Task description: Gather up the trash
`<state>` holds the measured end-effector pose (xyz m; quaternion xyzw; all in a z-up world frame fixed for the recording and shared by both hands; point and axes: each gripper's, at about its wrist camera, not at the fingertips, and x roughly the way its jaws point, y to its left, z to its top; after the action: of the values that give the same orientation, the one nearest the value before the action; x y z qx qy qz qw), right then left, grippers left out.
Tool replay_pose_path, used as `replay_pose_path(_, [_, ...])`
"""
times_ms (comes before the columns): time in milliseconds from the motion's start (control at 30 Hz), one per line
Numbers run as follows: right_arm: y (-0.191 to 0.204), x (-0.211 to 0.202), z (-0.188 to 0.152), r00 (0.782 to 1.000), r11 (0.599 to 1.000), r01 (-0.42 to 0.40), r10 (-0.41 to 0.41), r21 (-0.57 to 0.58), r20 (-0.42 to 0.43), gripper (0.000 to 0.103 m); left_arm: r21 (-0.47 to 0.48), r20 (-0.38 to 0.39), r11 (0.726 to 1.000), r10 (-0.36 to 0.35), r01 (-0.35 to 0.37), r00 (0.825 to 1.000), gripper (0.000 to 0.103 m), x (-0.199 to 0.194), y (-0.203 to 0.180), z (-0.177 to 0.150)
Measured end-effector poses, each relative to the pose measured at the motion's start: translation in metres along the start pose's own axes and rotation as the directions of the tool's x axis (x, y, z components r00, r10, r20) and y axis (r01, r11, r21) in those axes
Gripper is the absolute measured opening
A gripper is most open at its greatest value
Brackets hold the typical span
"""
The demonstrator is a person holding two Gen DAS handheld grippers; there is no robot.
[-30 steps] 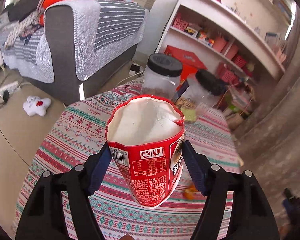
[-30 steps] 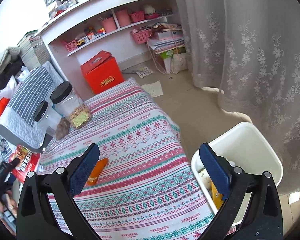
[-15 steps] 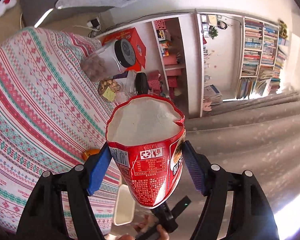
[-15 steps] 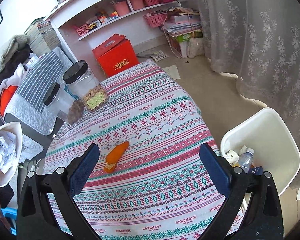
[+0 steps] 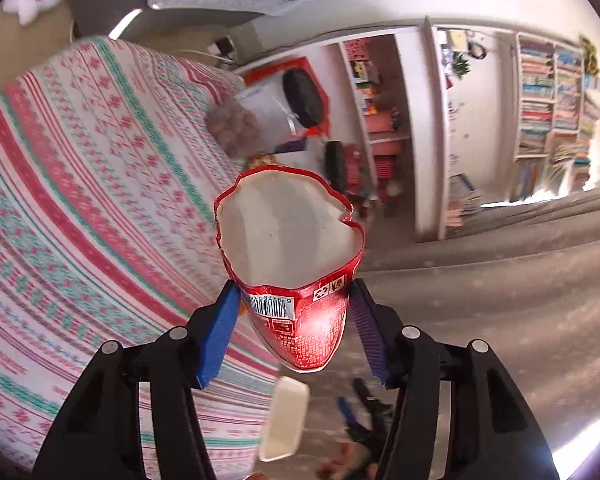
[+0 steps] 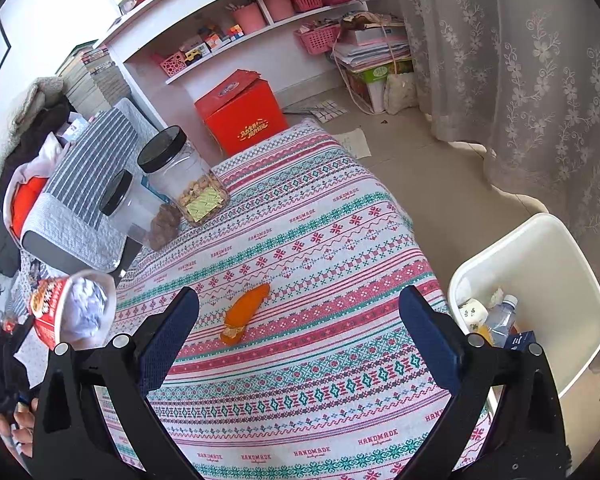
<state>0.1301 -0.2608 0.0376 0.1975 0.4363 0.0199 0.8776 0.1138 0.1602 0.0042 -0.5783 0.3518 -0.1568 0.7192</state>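
A red paper noodle cup point(image 5: 288, 224) sits between the blue pads of my left gripper point(image 5: 296, 292). The jaws are closing and the cup's sides are crumpled inward. In the right wrist view the same cup point(image 6: 72, 308) is tipped at the left edge, with crumpled paper inside. My right gripper point(image 6: 299, 295) hangs open over the patterned tablecloth point(image 6: 320, 232) with nothing between its fingers. An orange wrapper point(image 6: 244, 312) lies on the cloth just ahead of it. A white bin point(image 6: 560, 280) stands on the floor to the right, holding a bottle point(image 6: 500, 316) and other trash.
Two clear jars with black lids point(image 6: 180, 176) stand at the table's far left corner. A red box point(image 6: 244, 112) and shelves are behind the table. A grey sofa point(image 6: 80, 184) is at the left and a lace curtain point(image 6: 540, 80) at the right.
The left gripper swung and tilted sideways with the cup and squeezed it narrower. The right gripper moved in over the table, so the orange wrapper now lies more central.
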Motion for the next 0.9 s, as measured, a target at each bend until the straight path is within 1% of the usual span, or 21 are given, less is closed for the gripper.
replay_pose_path(67, [0.004,0.007,-0.004,0.992,0.993,-0.119,0.119,0.012,-0.039,0.096,0.088,-0.011,0.995,0.056,-0.055,0.998,0.056,0.006,-0.014,-0.003])
replay_pose_path(100, [0.007,0.01,-0.006,0.977,0.979,-0.202,0.203,0.03,-0.06,0.096,0.088,-0.035,0.995,0.045,-0.042,0.998,0.056,0.01,-0.015,-0.005])
replay_pose_path(167, [0.014,0.017,-0.01,0.932,0.936,-0.345,0.35,0.063,-0.092,0.096,0.043,-0.073,0.999,-0.014,0.018,0.997,0.056,0.015,-0.011,-0.008])
replay_pose_path(200, [0.019,0.019,-0.011,0.911,0.915,-0.399,0.404,0.067,-0.089,0.096,0.014,-0.106,0.999,-0.046,0.048,0.993,0.056,0.019,-0.007,-0.009])
replay_pose_path(233, [0.026,0.019,-0.012,0.897,0.899,-0.435,0.437,0.044,-0.071,0.094,-0.019,-0.141,0.997,-0.074,0.072,0.987,0.056,0.023,-0.002,-0.009])
replay_pose_path(267, [0.035,0.015,-0.013,0.896,0.896,-0.443,0.442,-0.02,-0.043,0.091,-0.058,-0.174,0.994,-0.103,0.094,0.979,0.056,0.026,0.003,-0.01])
replay_pose_path(300, [0.047,0.008,-0.014,0.907,0.9,-0.418,0.421,-0.123,-0.003,0.09,-0.097,-0.199,0.989,-0.132,0.115,0.971,0.056,0.029,0.009,-0.009])
replay_pose_path(333, [0.059,-0.002,-0.016,0.913,0.891,-0.384,0.405,-0.241,0.045,0.089,-0.133,-0.214,0.982,-0.158,0.132,0.964,0.056,0.03,0.014,-0.009])
replay_pose_path(367, [0.07,-0.01,-0.021,0.909,0.868,-0.359,0.409,-0.344,0.081,0.087,-0.159,-0.225,0.977,-0.178,0.144,0.958,0.056,0.03,0.017,-0.008])
replay_pose_path(400, [0.08,-0.016,-0.026,0.901,0.835,-0.345,0.423,-0.43,0.098,0.085,-0.176,-0.235,0.972,-0.193,0.153,0.953,0.056,0.027,0.02,-0.007])
replay_pose_path(433, [0.087,-0.02,-0.029,0.895,0.806,-0.338,0.435,-0.486,0.099,0.08,-0.19,-0.242,0.969,-0.205,0.161,0.948,0.056,0.025,0.021,-0.006])
replay_pose_path(467, [0.093,-0.022,-0.033,0.892,0.782,-0.334,0.443,-0.526,0.093,0.076,-0.198,-0.25,0.965,-0.216,0.169,0.944,0.056,0.022,0.023,-0.004])
replay_pose_path(500, [0.095,-0.023,-0.034,0.891,0.766,-0.331,0.446,-0.551,0.084,0.075,-0.202,-0.259,0.963,-0.227,0.177,0.939,0.056,0.02,0.022,-0.004])
replay_pose_path(567, [0.102,-0.019,-0.036,0.9,0.749,-0.314,0.431,-0.583,0.068,0.074,-0.205,-0.279,0.96,-0.246,0.193,0.928,0.032,0.017,0.02,-0.003])
replay_pose_path(600, [0.103,-0.019,-0.037,0.902,0.744,-0.308,0.426,-0.592,0.066,0.074,-0.212,-0.284,0.955,-0.262,0.206,0.922,0.029,0.017,0.02,-0.003])
replay_pose_path(633, [0.105,-0.018,-0.037,0.905,0.742,-0.297,0.419,-0.601,0.071,0.074,-0.209,-0.288,0.955,-0.266,0.211,0.92,0.029,0.015,0.018,-0.003])
replay_pose_path(700, [0.105,-0.015,-0.035,0.921,0.751,-0.265,0.382,-0.605,0.071,0.074,-0.185,-0.293,0.963,-0.246,0.198,0.924,0.029,0.012,0.015,-0.002])
replay_pose_path(767, [0.1,-0.012,-0.031,0.938,0.775,-0.243,0.341,-0.584,0.061,0.074,-0.181,-0.284,0.969,-0.214,0.167,0.935,0.034,0.009,0.022,0.001])
replay_pose_path(833, [0.09,-0.013,-0.027,0.951,0.802,-0.203,0.298,-0.563,0.081,0.074,-0.134,-0.253,0.987,-0.12,0.088,0.96,0.058,0.006,0.028,0.006])
replay_pose_path(867, [0.085,-0.015,-0.024,0.956,0.817,-0.178,0.275,-0.548,0.099,0.076,-0.104,-0.237,0.994,-0.058,0.034,0.97,0.063,0.005,0.031,0.008])
replay_pose_path(900, [0.078,-0.015,-0.021,0.961,0.837,-0.151,0.248,-0.526,0.119,0.077,-0.088,-0.222,0.996,-0.002,-0.018,0.975,0.07,0.006,0.033,0.01])
